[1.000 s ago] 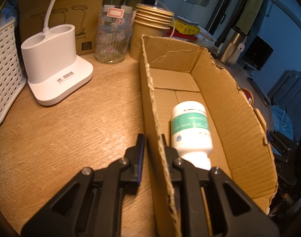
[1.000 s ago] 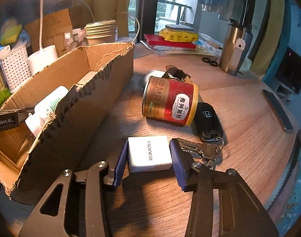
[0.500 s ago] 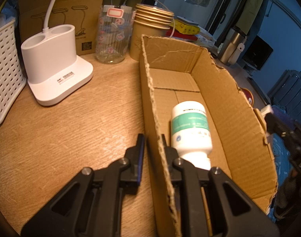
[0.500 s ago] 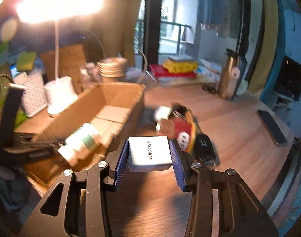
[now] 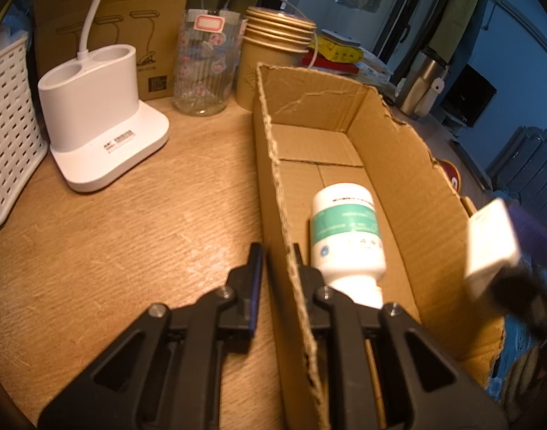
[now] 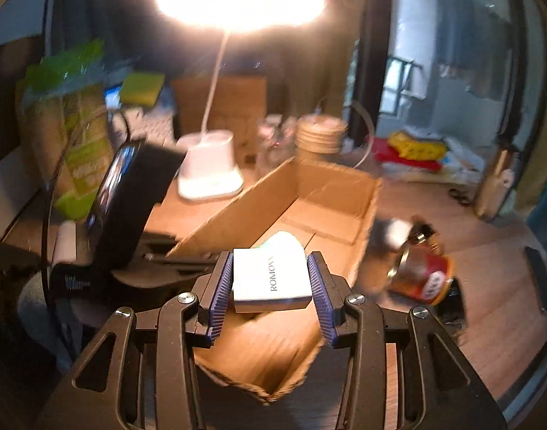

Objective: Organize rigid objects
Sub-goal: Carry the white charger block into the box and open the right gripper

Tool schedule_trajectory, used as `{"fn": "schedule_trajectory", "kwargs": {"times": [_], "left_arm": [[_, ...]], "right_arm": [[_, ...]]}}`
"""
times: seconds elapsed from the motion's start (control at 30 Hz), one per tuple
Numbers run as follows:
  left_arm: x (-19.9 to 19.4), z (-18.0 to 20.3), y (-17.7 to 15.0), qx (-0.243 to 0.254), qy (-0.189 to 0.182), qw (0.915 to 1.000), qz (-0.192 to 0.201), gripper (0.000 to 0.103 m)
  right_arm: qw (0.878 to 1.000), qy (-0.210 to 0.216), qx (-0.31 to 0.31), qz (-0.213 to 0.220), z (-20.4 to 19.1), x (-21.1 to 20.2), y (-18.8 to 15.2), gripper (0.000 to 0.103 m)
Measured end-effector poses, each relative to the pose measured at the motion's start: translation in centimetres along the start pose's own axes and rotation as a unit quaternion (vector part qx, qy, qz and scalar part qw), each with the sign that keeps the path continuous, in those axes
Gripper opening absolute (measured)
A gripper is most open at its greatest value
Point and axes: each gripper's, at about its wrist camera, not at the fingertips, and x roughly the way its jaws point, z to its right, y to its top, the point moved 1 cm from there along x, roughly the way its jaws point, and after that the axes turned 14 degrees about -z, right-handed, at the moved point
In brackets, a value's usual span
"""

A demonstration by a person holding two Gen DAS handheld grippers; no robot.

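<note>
Right gripper (image 6: pixel 270 285) clamped on the white ROMOSS charger block (image 6: pixel 271 279), fingers (image 6: pixel 218 294) pressing both its sides, now up in the air over the near end of the cardboard box (image 6: pixel 331 193); a second ago the block sat on the table beside the box with the jaws around it, so pick is done and carry is nearly done. Left wrist view shows the same block (image 5: pixel 490 242) coming in over the box's right wall, blurred from motion. Left gripper (image 5: pixel 279 265) pinched on the box's left wall (image 5: pixel 273 165), one finger outside, one inside, unchanged from before, so it's bracing the box. White bottle with green label (image 5: pixel 345 236) lies on its side on the box floor, near the left gripper's end, just below where the block hangs. Red can (image 6: pixel 422 276) on its side on the table right of the box, dark key fob (image 6: pixel 449 308) touching or just beside it, both not yet sorted. Next is probably lower and release inside the box; the block may land on the bottle unless it goes toward the far end, where the floor is bare.
</note>
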Motion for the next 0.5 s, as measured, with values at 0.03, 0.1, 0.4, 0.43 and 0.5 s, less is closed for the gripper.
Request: {"fn": "schedule_trajectory", "kwargs": {"times": [0.03,0.1,0.4,0.43,0.5], "left_arm": [[0.0,0.0,0.0,0.000,0.000,1.0000,0.000,0.015],[0.0,0.0,0.0,0.000,0.000,1.0000,0.000,0.015],[0.0,0.1,0.0,0.001,0.000,1.0000,0.000,0.015],[0.0,0.1,0.0,0.001,0.000,1.0000,0.000,0.015],[0.0,0.1,-0.1,0.002,0.001,1.0000,-0.001,0.015]], "right_arm": [[1.000,0.000,0.000,-0.011,-0.1,0.5,0.0,0.044],[1.000,-0.005,0.005,-0.025,0.2,1.2,-0.2,0.044],[0.999,0.003,0.028,-0.040,1.5,1.6,-0.5,0.045],[0.999,0.002,0.028,-0.038,1.6,1.5,-0.5,0.047],[0.999,-0.006,0.027,-0.031,1.6,1.1,-0.5,0.055]]}}
